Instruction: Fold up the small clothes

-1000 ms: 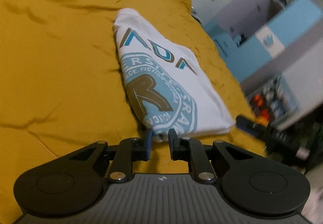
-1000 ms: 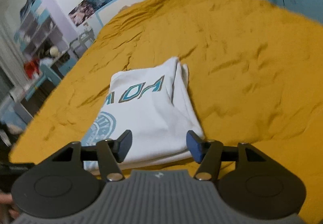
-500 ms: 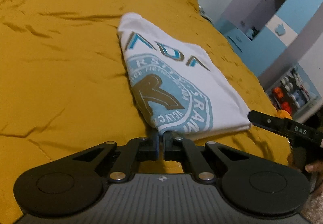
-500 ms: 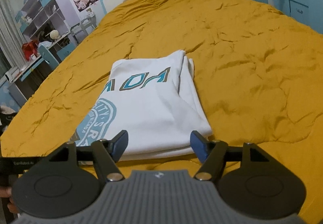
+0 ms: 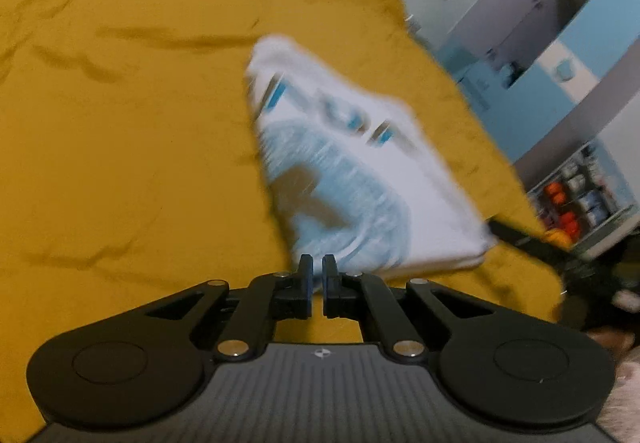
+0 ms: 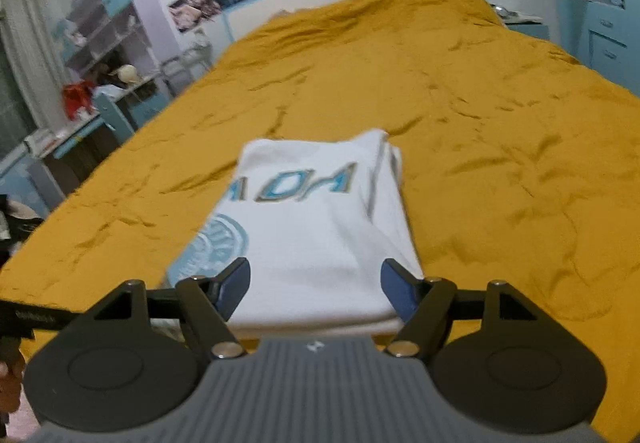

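Observation:
A folded white T-shirt [image 5: 360,171] with a blue and brown print lies on the mustard-yellow bedspread [image 5: 120,147]. It also shows in the right wrist view [image 6: 316,231]. My left gripper [image 5: 317,272] is shut at the shirt's near corner; the blurred frame does not show any cloth between its fingers. My right gripper [image 6: 315,285] is open and empty, its fingers spread just short of the shirt's near edge. The right gripper's tip shows in the left wrist view [image 5: 520,239], past the shirt's right corner.
The bedspread [image 6: 500,147] stretches far behind and to both sides of the shirt. Blue and white cabinets [image 5: 560,83] and a shelf of small items stand beyond the bed's right edge. A desk and shelves [image 6: 92,83] stand to the left in the right wrist view.
My left gripper's fingers closed from a small gap to shut at the shirt's near corner and the view is now blurred by motion. My right gripper stayed open and rose slightly.

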